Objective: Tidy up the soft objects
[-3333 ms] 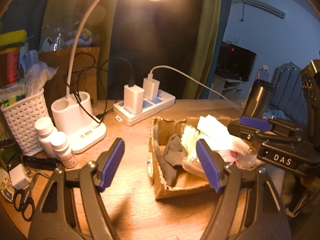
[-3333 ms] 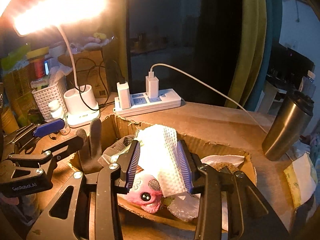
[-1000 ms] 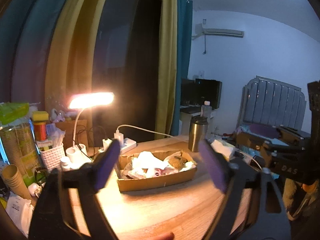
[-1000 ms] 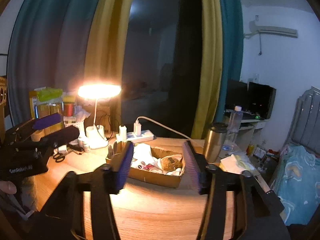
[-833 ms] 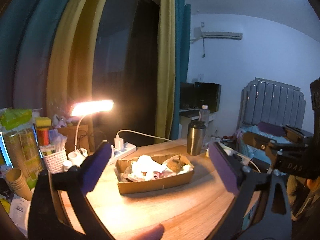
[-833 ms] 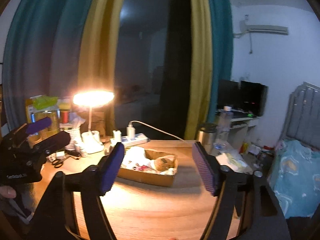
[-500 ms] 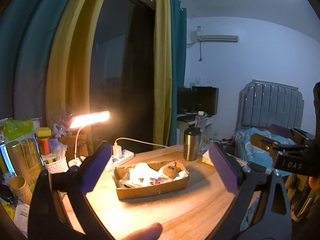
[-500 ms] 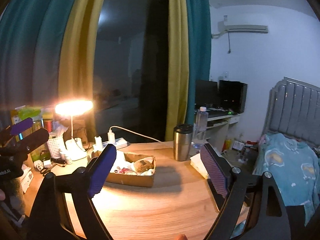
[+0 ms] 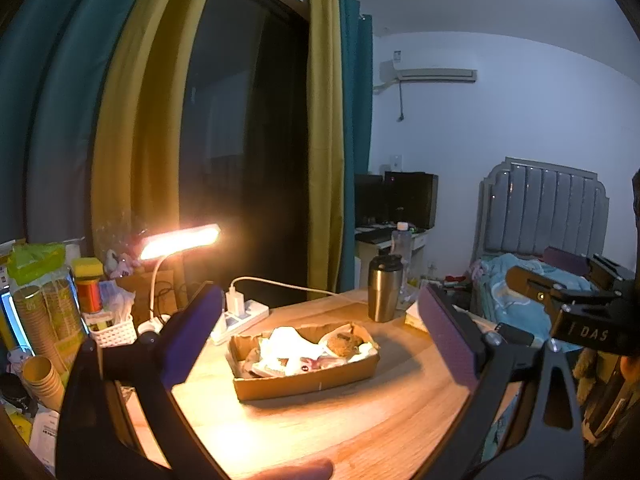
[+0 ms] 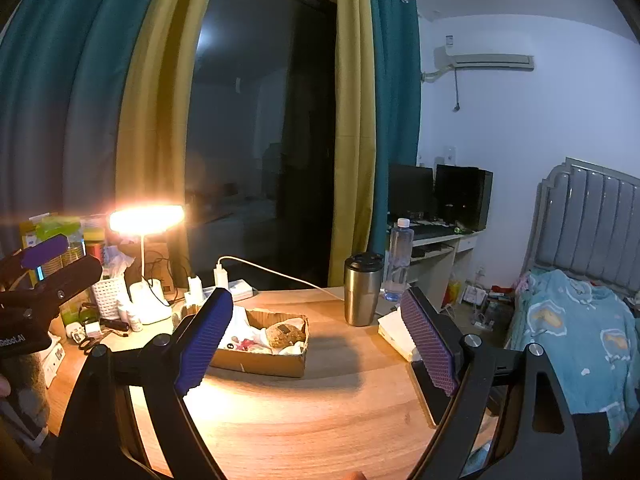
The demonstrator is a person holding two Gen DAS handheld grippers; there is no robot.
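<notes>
Soft objects [image 9: 304, 350] in cardboard box [image 9: 304, 384], scissors [image 10: 89, 343] only in right view

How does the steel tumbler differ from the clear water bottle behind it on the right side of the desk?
The steel tumbler is opaque brushed metal with a dark lid; the water bottle is see-through plastic with a small white cap. The tumbler is wider and stands nearer the cardboard box; the bottle is slimmer, stands behind it and reaches higher in the picture. Both stand upright and capped.
</notes>
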